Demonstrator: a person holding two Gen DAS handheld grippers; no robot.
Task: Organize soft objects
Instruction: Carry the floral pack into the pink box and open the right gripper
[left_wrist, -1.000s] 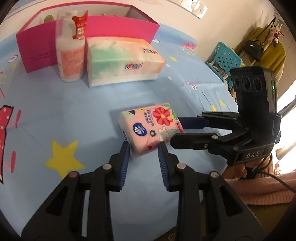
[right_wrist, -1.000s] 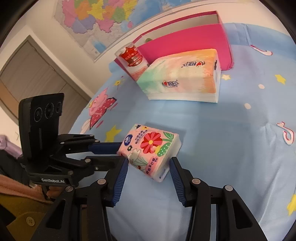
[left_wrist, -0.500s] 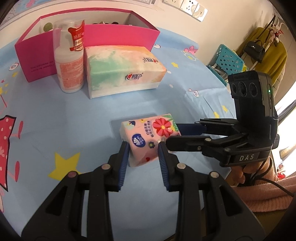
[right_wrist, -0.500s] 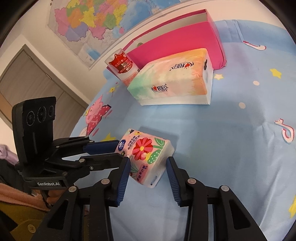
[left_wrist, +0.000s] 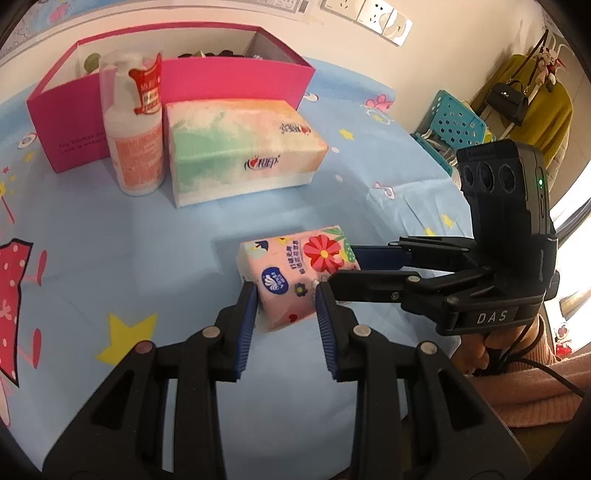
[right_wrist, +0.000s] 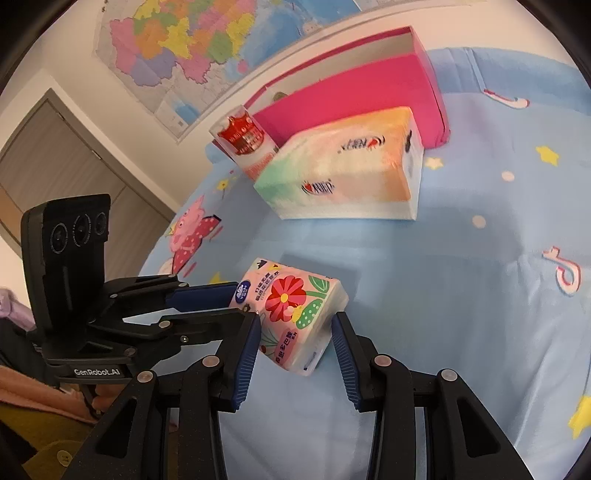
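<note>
A small pink tissue pack (left_wrist: 295, 273) printed with a red flower hangs tilted just above the blue cloth, with both grippers on it. My left gripper (left_wrist: 285, 295) is shut on its near end, the blue pads pressing both sides. From the right, my right gripper (left_wrist: 343, 267) comes in and clamps the pack's other end. In the right wrist view the same pack (right_wrist: 291, 314) sits between the right gripper's (right_wrist: 295, 323) pads, which touch both edges. The left gripper (right_wrist: 242, 301) reaches in from the left.
A large pastel tissue box (left_wrist: 240, 147) and a white pump bottle (left_wrist: 135, 129) stand in front of an open pink box (left_wrist: 240, 79) at the back. A teal basket (left_wrist: 458, 125) and a yellow coat (left_wrist: 535, 107) are off the table's right. A pink sleeve (left_wrist: 524, 387) is behind the right gripper.
The right gripper's jaws have narrowed onto the pack. The pack now sits more tilted between both grippers. Neither hand has shifted noticeably.
</note>
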